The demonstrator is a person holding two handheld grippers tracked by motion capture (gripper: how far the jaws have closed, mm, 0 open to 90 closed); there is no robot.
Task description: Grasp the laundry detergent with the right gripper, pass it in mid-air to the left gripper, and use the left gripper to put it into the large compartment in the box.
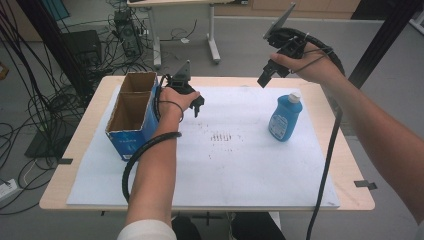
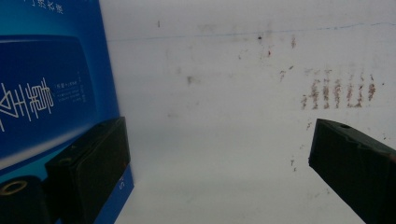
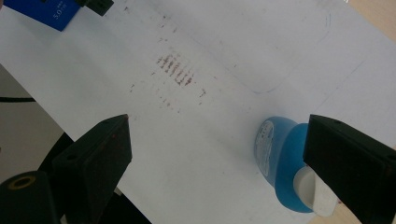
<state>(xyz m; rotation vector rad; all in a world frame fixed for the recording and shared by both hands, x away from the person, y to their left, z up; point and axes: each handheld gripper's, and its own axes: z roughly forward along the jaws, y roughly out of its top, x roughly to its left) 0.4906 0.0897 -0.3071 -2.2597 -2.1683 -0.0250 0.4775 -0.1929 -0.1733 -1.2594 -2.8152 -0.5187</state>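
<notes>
On the right of the table (image 1: 345, 165), near its far edge: blue bottle (image 1: 285, 118), upright, free. Just above it, right gripper (image 1: 267, 75), fingers spread, probably lining up. Beside the open box (image 1: 131, 115) at left, left gripper (image 1: 196, 106), fingers spread, empty.

Blue bottle (image 1: 285, 119) upright, white cap; open blue box (image 1: 131, 116) apart.

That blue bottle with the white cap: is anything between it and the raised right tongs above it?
Nothing visible is. The right tongs hang open in the air above the blue bottle, which stands alone on the white sheet. The cardboard box is far off, beside the left tongs.
</notes>
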